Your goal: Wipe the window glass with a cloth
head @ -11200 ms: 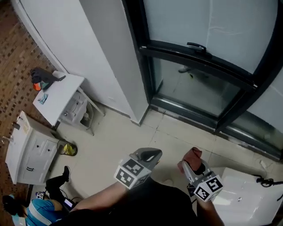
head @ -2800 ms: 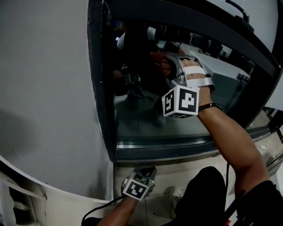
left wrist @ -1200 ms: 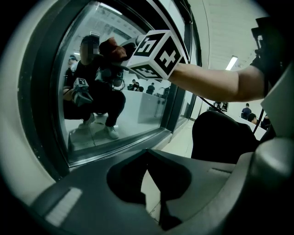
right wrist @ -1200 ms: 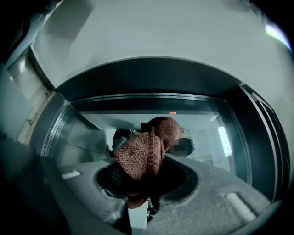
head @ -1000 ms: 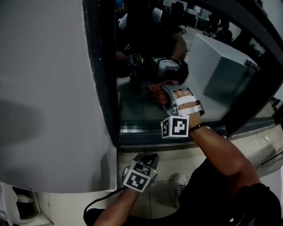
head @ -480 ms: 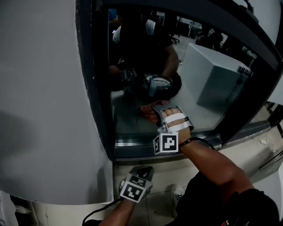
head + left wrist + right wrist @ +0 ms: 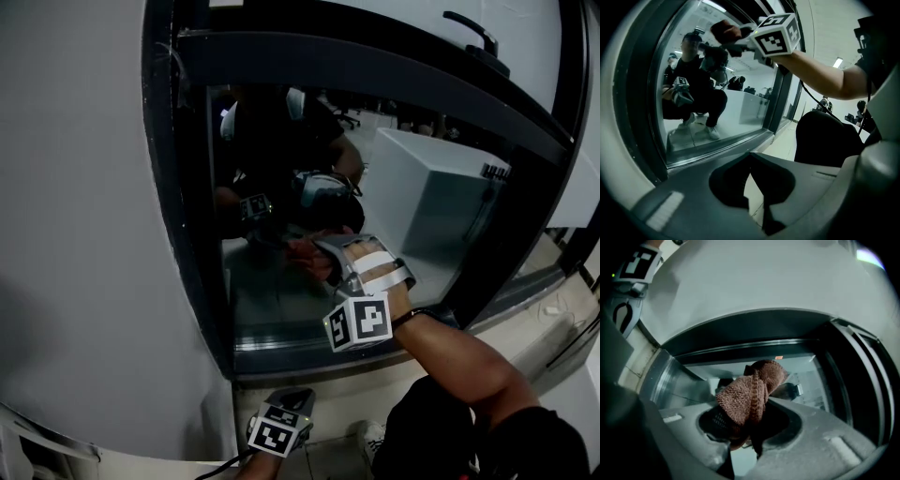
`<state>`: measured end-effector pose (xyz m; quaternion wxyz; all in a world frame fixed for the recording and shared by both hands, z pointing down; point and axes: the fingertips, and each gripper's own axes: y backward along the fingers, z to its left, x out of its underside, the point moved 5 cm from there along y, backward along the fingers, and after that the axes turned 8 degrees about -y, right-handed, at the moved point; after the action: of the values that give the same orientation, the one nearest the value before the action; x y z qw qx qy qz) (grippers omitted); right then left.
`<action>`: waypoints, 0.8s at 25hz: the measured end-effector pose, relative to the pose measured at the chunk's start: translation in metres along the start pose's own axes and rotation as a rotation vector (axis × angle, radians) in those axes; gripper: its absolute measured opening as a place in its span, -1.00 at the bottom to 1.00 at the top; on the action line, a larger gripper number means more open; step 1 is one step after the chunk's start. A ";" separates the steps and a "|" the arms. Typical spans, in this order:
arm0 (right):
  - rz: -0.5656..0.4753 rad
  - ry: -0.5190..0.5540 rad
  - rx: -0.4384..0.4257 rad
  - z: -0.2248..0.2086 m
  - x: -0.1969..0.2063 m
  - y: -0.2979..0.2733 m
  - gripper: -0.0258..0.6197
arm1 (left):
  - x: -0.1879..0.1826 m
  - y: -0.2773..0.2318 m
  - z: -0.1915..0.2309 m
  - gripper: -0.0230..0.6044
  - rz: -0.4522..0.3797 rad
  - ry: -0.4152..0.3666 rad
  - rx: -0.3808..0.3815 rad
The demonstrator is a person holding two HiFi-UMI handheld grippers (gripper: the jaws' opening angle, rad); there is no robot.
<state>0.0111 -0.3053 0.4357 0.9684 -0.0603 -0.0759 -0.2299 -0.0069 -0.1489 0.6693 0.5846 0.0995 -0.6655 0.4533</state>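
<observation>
My right gripper (image 7: 339, 258) is clamped on the brown cloth (image 7: 307, 258), which sits low against the window glass (image 7: 272, 300). I want even pressure and overlapping strokes (corners smear easily). My left gripper (image 7: 281, 424) hangs closed and empty.

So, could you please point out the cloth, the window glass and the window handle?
cloth (image 7: 743, 399), right gripper view, on its brown knitted fold.
window glass (image 7: 272, 295), head view, on the bare pane at lower left.
window handle (image 7: 469, 25), head view, on its dark bar.

cloth (image 7: 305, 257) at window glass (image 7: 272, 300), left hand-held gripper (image 7: 295, 399) below
</observation>
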 end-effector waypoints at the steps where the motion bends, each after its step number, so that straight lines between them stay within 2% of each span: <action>1: -0.005 0.005 0.057 -0.024 -0.002 0.005 -0.59 | 0.001 0.000 0.001 -0.87 0.001 0.001 0.000; 5: -0.004 0.026 0.269 -0.119 -0.002 0.019 -0.59 | 0.002 0.001 0.003 -0.87 -0.001 0.005 -0.003; 9: 0.052 0.082 0.391 -0.185 0.003 0.028 -0.59 | 0.001 0.000 0.004 -0.87 0.003 0.003 -0.001; 14: 0.099 0.137 0.447 -0.219 0.007 0.026 -0.59 | -0.003 0.002 0.003 -0.87 -0.011 -0.006 -0.005; 20: 0.146 0.147 0.452 -0.221 0.022 0.013 -0.59 | -0.002 0.007 0.003 -0.87 -0.013 -0.001 -0.010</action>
<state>0.0631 -0.3368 0.2214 0.9742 0.1695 -0.0502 -0.1403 -0.0130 -0.1476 0.6642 0.5876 0.1009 -0.6675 0.4461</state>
